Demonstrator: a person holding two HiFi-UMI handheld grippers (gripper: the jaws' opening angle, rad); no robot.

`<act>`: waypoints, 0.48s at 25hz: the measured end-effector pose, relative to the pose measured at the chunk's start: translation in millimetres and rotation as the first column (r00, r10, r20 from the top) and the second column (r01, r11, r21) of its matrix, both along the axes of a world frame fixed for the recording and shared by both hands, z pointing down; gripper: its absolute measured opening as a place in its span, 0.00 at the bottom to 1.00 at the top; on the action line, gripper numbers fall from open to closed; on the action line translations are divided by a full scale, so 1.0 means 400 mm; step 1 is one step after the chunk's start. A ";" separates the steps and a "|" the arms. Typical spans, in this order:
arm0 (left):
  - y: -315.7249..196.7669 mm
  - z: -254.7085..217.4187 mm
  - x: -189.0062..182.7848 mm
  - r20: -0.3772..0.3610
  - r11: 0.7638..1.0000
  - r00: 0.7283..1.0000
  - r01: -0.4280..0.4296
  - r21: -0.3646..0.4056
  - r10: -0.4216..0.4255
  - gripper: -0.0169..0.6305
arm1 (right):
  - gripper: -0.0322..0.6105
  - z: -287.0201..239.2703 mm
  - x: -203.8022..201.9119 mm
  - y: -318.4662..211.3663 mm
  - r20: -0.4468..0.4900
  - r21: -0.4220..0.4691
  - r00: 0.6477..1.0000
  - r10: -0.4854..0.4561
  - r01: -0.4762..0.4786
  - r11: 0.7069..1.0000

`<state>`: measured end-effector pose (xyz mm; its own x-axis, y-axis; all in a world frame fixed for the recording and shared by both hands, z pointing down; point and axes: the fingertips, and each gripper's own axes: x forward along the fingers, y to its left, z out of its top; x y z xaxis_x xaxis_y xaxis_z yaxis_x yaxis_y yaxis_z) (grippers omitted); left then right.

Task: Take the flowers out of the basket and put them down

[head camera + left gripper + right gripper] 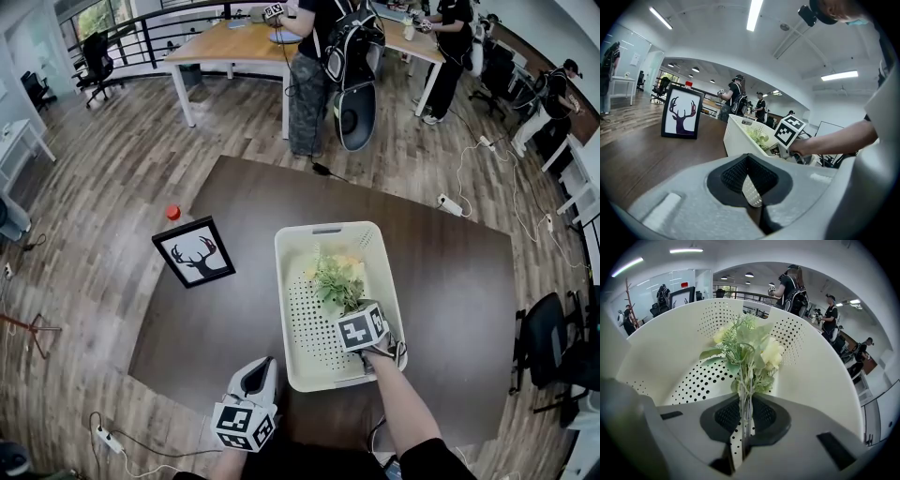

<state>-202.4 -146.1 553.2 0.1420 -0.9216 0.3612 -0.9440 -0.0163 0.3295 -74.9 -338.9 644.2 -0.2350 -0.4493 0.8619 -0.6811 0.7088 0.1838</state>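
- Step in hand: grasp made, lift not yet begun. My right gripper point(744, 427) is clamped on the stems of the flowers point(750, 350), which are inside the basket point(326, 228), near its middle.
- My left gripper point(751, 187) has its jaws together on nothing and sits just outside the basket's near corner.
- Next move, as I judge it: raise the stems clear of the basket rim, then carry them to the bare table point(450, 272) beside the basket.
- Not established: the stem ends are hidden behind my jaws, so I cannot tell whether the flowers rest on the basket floor.
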 end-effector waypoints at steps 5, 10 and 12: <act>-0.001 -0.017 -0.002 0.003 1.000 1.000 -0.003 0.021 0.003 0.03 | 0.11 -0.017 -0.016 0.000 0.016 0.028 0.999 -0.033 0.033 0.999; -0.007 -0.036 0.000 0.010 0.999 1.000 -0.007 0.041 0.007 0.03 | 0.11 -0.022 -0.010 0.000 0.014 0.026 1.000 -0.028 0.028 0.999; -0.008 -0.046 0.001 0.013 0.999 1.000 -0.011 0.048 0.010 0.03 | 0.10 -0.032 -0.011 0.000 0.019 0.033 0.999 -0.034 0.033 0.999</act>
